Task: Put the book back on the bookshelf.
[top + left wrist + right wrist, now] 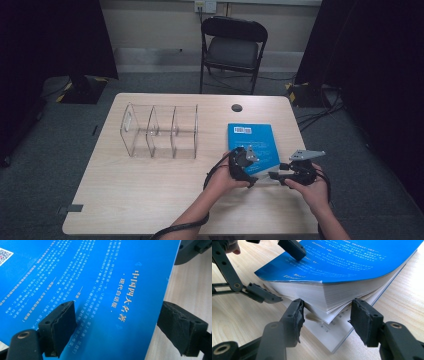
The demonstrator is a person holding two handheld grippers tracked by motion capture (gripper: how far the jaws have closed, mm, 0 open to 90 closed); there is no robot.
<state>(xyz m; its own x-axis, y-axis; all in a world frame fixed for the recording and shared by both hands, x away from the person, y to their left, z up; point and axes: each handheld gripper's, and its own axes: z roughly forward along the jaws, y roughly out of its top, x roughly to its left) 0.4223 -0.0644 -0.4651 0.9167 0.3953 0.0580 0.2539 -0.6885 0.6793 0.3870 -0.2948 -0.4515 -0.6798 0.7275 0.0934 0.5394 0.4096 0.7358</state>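
Black right gripper jaws, spread around the lifted corner of the blue book at table's lower right, should pinch low, while the left gripper stays spread above the cover.

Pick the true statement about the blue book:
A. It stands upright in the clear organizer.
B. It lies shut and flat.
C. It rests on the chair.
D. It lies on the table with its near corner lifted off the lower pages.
D: the blue book lies on the table, its cover and top pages raised at the corner by the right gripper.
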